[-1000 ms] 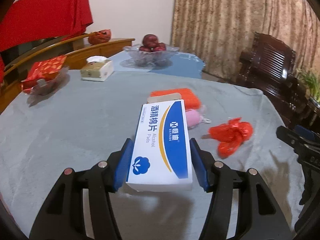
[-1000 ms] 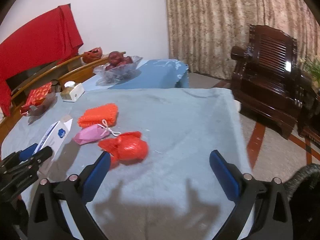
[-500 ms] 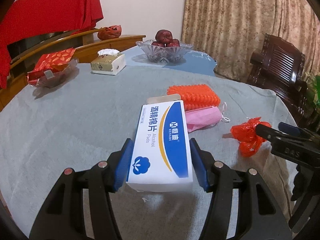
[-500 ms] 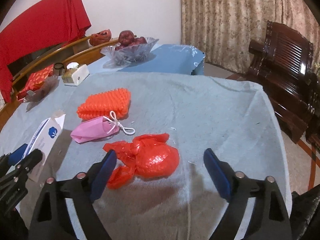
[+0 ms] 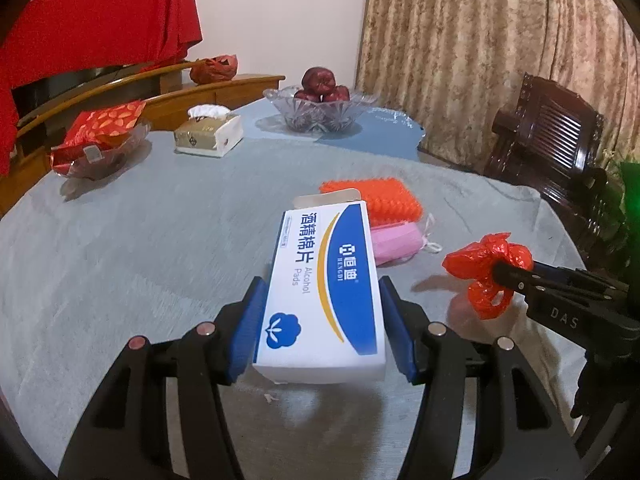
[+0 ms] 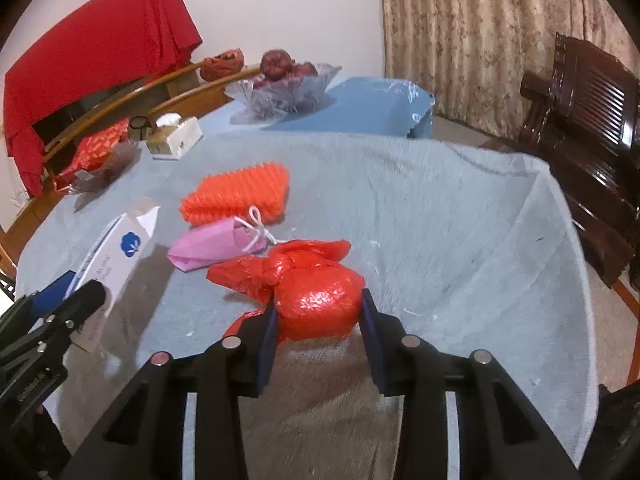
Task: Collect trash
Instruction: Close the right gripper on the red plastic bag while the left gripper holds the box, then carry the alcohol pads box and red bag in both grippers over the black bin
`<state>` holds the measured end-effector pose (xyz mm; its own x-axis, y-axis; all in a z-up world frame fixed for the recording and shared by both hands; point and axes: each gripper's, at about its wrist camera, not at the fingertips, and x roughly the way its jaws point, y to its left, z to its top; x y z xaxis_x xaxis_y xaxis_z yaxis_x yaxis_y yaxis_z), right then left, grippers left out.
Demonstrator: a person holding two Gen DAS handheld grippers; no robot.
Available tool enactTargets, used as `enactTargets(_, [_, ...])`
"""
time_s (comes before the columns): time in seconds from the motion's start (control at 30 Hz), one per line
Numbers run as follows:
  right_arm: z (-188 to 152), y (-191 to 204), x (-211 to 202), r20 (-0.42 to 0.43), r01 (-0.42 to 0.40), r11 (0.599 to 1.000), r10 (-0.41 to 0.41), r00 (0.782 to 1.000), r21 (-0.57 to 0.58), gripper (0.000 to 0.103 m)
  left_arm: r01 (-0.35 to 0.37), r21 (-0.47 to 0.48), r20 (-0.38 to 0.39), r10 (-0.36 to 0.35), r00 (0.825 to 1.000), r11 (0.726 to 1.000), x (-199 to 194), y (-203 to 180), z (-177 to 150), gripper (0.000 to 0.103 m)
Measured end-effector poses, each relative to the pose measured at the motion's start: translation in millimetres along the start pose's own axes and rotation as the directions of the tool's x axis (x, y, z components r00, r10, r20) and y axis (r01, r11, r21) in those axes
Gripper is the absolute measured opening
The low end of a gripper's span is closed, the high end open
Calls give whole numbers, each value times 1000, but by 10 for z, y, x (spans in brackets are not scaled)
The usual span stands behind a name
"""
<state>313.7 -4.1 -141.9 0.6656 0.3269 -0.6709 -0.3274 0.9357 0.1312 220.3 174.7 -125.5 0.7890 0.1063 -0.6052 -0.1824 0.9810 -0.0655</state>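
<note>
A white and blue alcohol pads box (image 5: 324, 280) hangs just above the grey tablecloth, with my left gripper (image 5: 320, 320) shut on its sides. In the right wrist view the same box (image 6: 116, 256) and left gripper (image 6: 80, 296) sit at the left. A knotted red plastic bag (image 6: 312, 292) lies on the cloth between the pads of my right gripper (image 6: 318, 310), whose jaws are closing and touch it on both sides. A pink face mask (image 6: 216, 244) and an orange foam net (image 6: 236, 196) lie just beyond the bag.
Farther back stand a tissue box (image 5: 208, 134), a glass bowl of red fruit (image 5: 320, 108) and a dish with a red packet (image 5: 100, 140). A dark wooden chair (image 6: 584, 128) stands right of the table. The cloth's edge (image 6: 576, 240) drops off at the right.
My right gripper has moved forward and down to the red bag, and its wide jaws have narrowed onto it. The left gripper still holds the box, nearly still.
</note>
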Motion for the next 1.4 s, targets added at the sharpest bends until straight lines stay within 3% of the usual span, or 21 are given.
enactTargets(0.37, [15,-120,-818,136,-1,1000,-3,991,29,38,57,45,93,-61,994,997,-547,-397,169,55])
enactTargets(0.6, [-83,-350,-1434,202,31,998,-41,979,54,38,130,76,136,-139,981,989,-916,-754,195,55])
enactTargets(0.93, [-356,-708,-2140,250,97,990,-120,961,105,38,230,154,176,-256,951,961,-1368,-1351,131,55])
enactTargets(1.4, [-813,-1184,-2828,264,207,960,-253,931,189,38,355,231,157,-395,905,906,-1795,-2023,-79,55])
